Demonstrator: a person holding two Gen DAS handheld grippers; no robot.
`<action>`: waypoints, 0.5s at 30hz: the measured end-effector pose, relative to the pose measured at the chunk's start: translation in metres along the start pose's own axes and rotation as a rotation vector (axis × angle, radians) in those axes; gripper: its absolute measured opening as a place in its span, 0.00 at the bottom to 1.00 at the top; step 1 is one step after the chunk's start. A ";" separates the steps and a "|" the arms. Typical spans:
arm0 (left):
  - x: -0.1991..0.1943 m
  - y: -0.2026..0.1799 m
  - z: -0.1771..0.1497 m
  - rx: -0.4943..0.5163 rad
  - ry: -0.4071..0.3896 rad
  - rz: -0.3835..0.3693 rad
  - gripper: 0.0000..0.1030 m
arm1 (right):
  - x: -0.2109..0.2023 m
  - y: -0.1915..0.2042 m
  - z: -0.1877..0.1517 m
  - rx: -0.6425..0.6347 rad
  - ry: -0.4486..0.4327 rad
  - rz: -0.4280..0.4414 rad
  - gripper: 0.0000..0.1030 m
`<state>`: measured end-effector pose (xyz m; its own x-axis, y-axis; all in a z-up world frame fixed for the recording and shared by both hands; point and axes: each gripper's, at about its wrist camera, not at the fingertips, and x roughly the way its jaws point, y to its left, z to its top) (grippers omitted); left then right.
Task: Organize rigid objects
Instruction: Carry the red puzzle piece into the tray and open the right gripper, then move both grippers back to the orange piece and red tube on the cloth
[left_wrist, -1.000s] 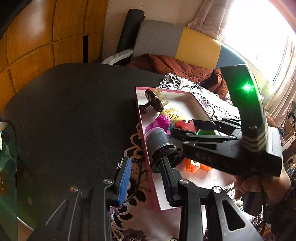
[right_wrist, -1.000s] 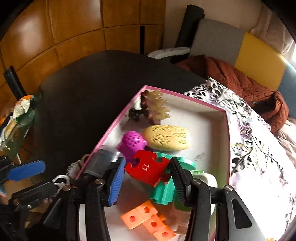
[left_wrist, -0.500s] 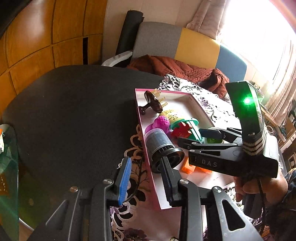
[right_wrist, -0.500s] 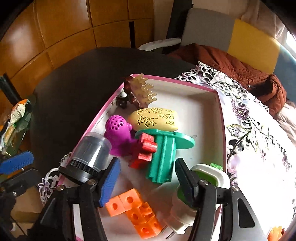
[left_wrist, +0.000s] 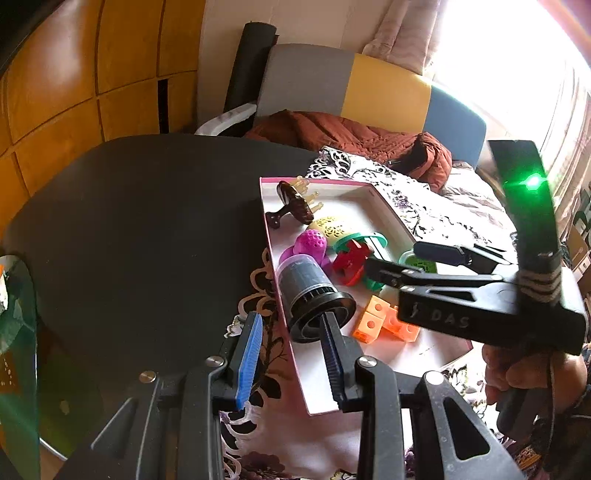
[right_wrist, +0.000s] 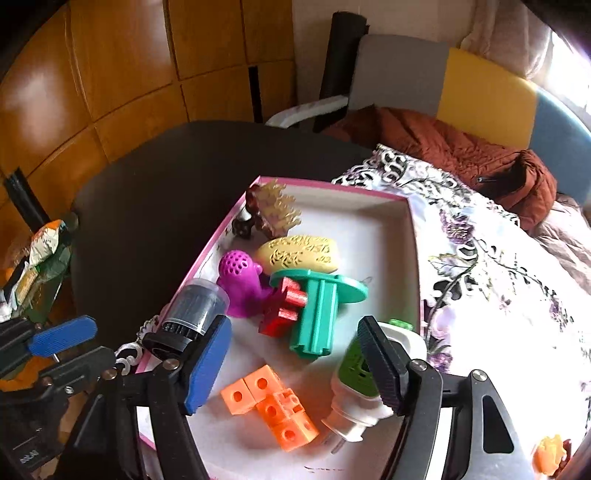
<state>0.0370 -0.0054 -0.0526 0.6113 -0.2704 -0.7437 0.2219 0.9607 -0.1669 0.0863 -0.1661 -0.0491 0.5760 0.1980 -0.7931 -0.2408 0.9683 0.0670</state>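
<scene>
A pink-rimmed white box (right_wrist: 369, 206) holds several toys. A red puzzle piece (right_wrist: 282, 314) (left_wrist: 349, 260) lies loose in it, leaning on a green flanged piece (right_wrist: 317, 314). My right gripper (right_wrist: 291, 325) (left_wrist: 393, 256) hangs just above them, its jaws opening, with no pad touching anything. Around them are a purple perforated toy (right_wrist: 240, 280), a yellow oval (right_wrist: 301, 253), a brown claw clip (right_wrist: 271, 214), orange cubes (right_wrist: 273, 402), a white-green plug (right_wrist: 354, 380) and a grey-black cylinder (left_wrist: 310, 291). My left gripper (left_wrist: 291, 354) stays open over the box's left wall, gripping nothing.
The box sits on a floral cloth (right_wrist: 480, 266) at the edge of a black round table (left_wrist: 147, 229). Behind is a grey, yellow and blue chair with a rust jacket (right_wrist: 461, 155). A glass side table (left_wrist: 18, 332) stands at the left. A small orange thing (right_wrist: 550, 458) lies at the lower right.
My right gripper let go of the red puzzle piece, opened wider and drew back a little. The red piece now rests against the green piece. The left gripper has stayed put.
</scene>
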 end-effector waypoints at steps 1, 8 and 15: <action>0.000 -0.001 0.000 0.003 0.000 -0.001 0.31 | -0.003 -0.002 0.000 0.006 -0.008 -0.003 0.70; -0.003 -0.011 0.000 0.030 -0.002 -0.004 0.31 | -0.026 -0.018 -0.003 0.054 -0.059 -0.029 0.76; -0.007 -0.024 0.001 0.072 -0.007 -0.017 0.31 | -0.048 -0.041 -0.011 0.078 -0.086 -0.081 0.76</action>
<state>0.0285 -0.0268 -0.0430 0.6125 -0.2872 -0.7364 0.2864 0.9490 -0.1319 0.0603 -0.2172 -0.0202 0.6566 0.1281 -0.7433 -0.1313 0.9898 0.0546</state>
